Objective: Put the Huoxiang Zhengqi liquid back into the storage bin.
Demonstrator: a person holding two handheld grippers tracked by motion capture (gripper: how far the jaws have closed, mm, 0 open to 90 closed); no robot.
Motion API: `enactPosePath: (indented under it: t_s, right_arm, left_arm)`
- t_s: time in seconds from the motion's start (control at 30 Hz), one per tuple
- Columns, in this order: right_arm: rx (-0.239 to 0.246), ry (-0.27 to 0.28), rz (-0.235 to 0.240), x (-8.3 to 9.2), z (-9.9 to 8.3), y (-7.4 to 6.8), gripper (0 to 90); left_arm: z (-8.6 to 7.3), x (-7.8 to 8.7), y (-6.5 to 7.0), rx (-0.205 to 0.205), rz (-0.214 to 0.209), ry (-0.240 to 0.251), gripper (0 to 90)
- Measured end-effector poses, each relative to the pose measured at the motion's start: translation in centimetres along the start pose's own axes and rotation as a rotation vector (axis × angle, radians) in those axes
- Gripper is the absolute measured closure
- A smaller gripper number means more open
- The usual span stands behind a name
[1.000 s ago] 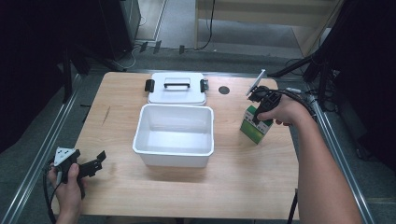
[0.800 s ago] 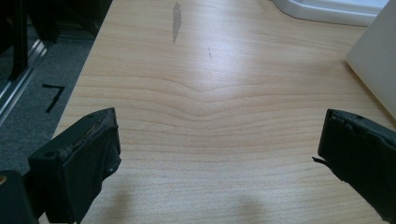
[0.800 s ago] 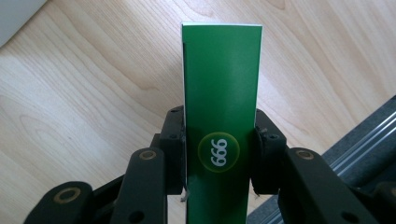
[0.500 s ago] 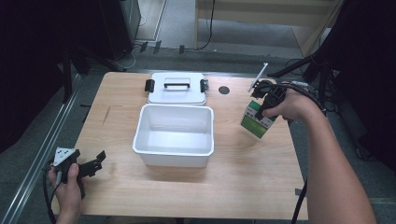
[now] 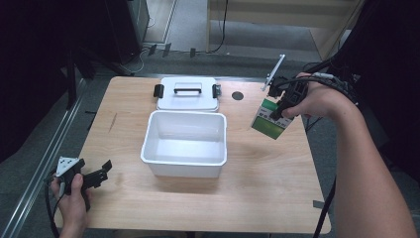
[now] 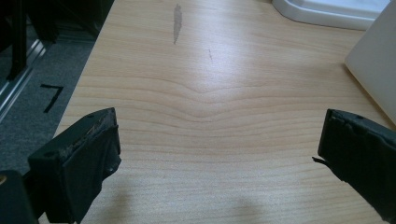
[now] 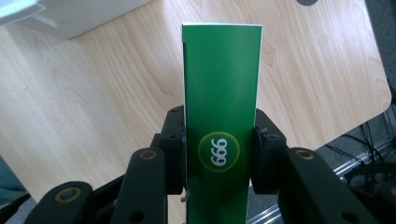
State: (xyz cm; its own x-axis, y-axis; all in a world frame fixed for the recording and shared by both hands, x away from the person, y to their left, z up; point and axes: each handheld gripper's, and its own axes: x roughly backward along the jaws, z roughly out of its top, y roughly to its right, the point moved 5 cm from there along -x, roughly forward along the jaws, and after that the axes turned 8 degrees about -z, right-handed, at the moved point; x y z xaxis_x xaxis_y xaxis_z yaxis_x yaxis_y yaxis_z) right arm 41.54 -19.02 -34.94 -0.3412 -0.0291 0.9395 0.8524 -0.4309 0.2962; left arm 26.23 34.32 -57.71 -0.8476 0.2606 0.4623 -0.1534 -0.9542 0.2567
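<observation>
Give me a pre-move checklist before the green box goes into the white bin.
1. Grip: right gripper jaws clamp both sides of the green box: ok.
2. Box off the table: ok.
3. White bin open and empty: ok.
4. Lid behind the bin, out of the path: ok.
5. Left gripper open, empty, clear of the bin: ok.
6. Box contents or weight: cannot tell.
</observation>
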Motion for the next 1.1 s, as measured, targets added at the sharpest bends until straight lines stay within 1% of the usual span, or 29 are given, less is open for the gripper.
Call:
enactPosePath:
  t_s: [0.1, 0.17, 0.27, 0.37, 0.4, 0.43, 0.47, 0.6, 0.63, 0.7, 0.77, 0.9, 1.0, 1.03, 1.07, 1.1]
  right_arm:
    - [0.01, 0.008, 0.009, 0.7, 0.0, 0.1, 64.6]
    - [0.002, 0.007, 0.016, 1.2, 0.0, 0.4, 64.5]
    - [0.004, 0.005, 0.016, 1.5, 0.2, 0.4, 64.6]
    - [0.028, 0.008, 0.019, 1.9, 0.4, 0.2, 64.6]
    - [0.032, 0.013, 0.022, 2.3, 0.7, 0.0, 64.7]
    - [0.032, 0.013, 0.022, 2.3, 0.7, 0.0, 64.7]
    - [0.043, 0.02, 0.023, 2.4, 0.8, 0.0, 64.6]
    - [0.065, 0.028, 0.024, 3.1, 1.5, -0.1, 64.7]
    - [0.073, 0.032, 0.035, 3.3, 1.9, -0.2, 64.6]
    - [0.078, 0.032, 0.039, 3.4, 2.0, -0.3, 64.6]
    - [0.108, 0.035, 0.045, 3.8, 2.5, -0.5, 64.6]
    - [0.13, 0.048, 0.043, 4.6, 3.4, -0.8, 64.7]
    - [0.16, 0.062, 0.048, 5.0, 4.1, -1.2, 64.7]
    - [0.183, 0.068, 0.048, 5.2, 4.6, -1.6, 64.7]
    - [0.183, 0.068, 0.048, 5.2, 4.6, -1.6, 64.7]
    - [0.195, 0.071, 0.053, 5.3, 4.7, -1.8, 64.7]
  left_arm:
    - [0.0, 0.0, 0.0, 0.001, -0.002, -0.003, 0.0]
    - [0.0, 0.0, 0.0, 0.001, -0.005, -0.005, 0.0]
    - [0.0, 0.0, -0.1, -0.002, -0.006, -0.009, 0.0]
    - [0.0, 0.0, 0.0, 0.0, -0.009, -0.014, 0.0]
    - [0.0, -0.1, 0.0, -0.002, -0.01, -0.018, 0.0]
    - [0.0, -0.1, 0.0, -0.004, -0.011, -0.018, 0.0]
    - [0.0, -0.1, 0.0, -0.005, -0.011, -0.018, 0.0]
    - [0.0, -0.1, 0.0, -0.001, -0.012, -0.019, 0.0]
    - [0.0, -0.1, 0.0, -0.001, -0.012, -0.018, 0.0]
    - [0.0, -0.1, 0.0, -0.002, -0.013, -0.019, 0.0]
    - [0.0, -0.1, 0.0, -0.003, -0.014, -0.019, 0.0]
    - [0.0, -0.1, 0.0, -0.004, -0.013, -0.02, 0.0]
    - [0.0, -0.1, 0.0, -0.002, -0.013, -0.019, 0.0]
    - [0.0, -0.1, 0.0, -0.002, -0.013, -0.019, 0.0]
    - [0.0, -0.1, 0.0, -0.002, -0.013, -0.019, 0.0]
    - [0.0, -0.1, 0.0, -0.002, -0.014, -0.019, 0.0]
